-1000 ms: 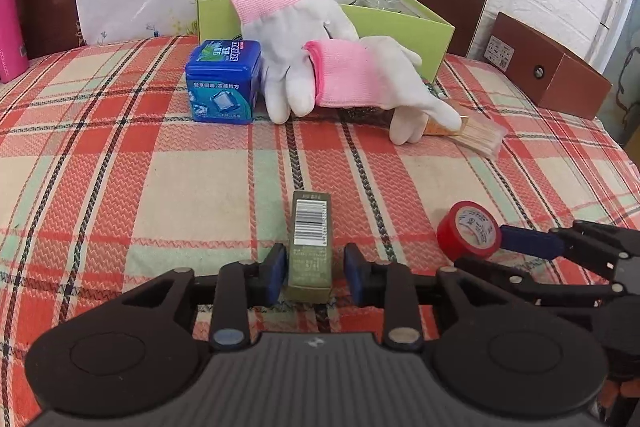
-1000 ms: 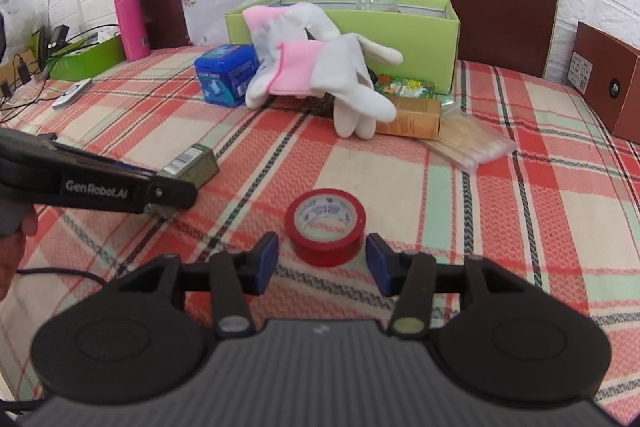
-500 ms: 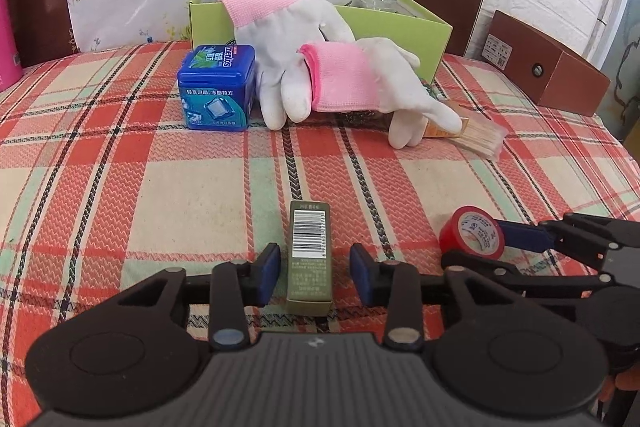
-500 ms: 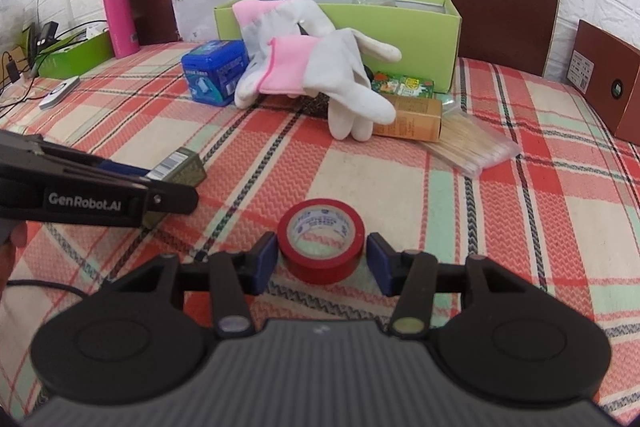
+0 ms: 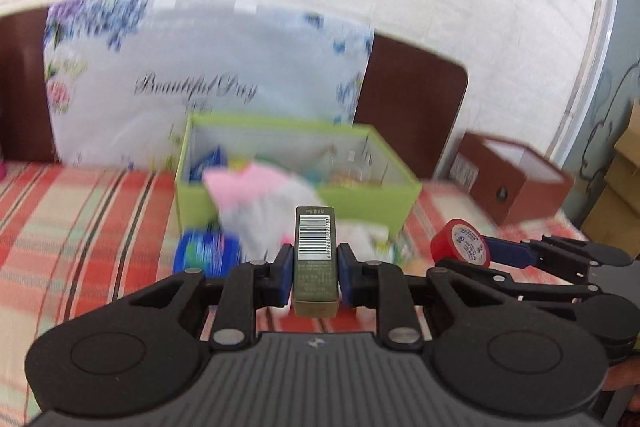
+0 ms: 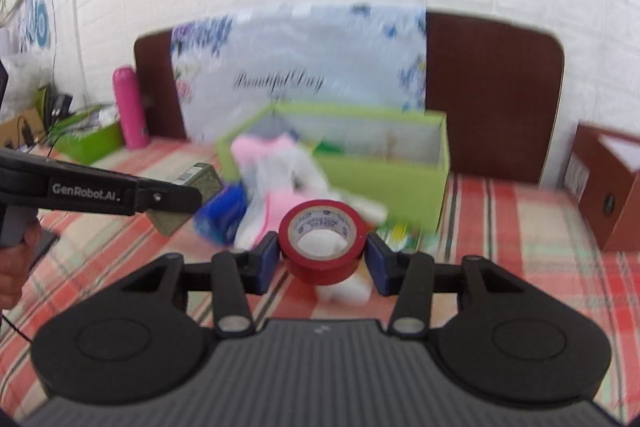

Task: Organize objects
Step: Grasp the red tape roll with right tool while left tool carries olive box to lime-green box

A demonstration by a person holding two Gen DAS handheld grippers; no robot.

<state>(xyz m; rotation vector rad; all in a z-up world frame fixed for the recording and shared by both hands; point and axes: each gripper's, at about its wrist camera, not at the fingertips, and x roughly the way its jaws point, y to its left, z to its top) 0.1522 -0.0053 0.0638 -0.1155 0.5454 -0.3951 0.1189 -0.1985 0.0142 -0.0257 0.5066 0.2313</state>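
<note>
My left gripper is shut on a small olive-green box with a barcode and holds it in the air above the checked cloth. My right gripper is shut on a red tape roll, also lifted; the roll shows in the left wrist view to the right. The open green box stands ahead, with pink-and-white gloves draped over its front and a blue tin beside them. The olive box also shows in the right wrist view at the left.
A brown open box sits at the right. A pink bottle and a green tray stand at the far left. A floral bag and brown headboard are behind the green box. The view is blurred.
Both grippers closed on their objects and lifted them off the cloth. The views have risen and tilted up toward the green box and wall.
</note>
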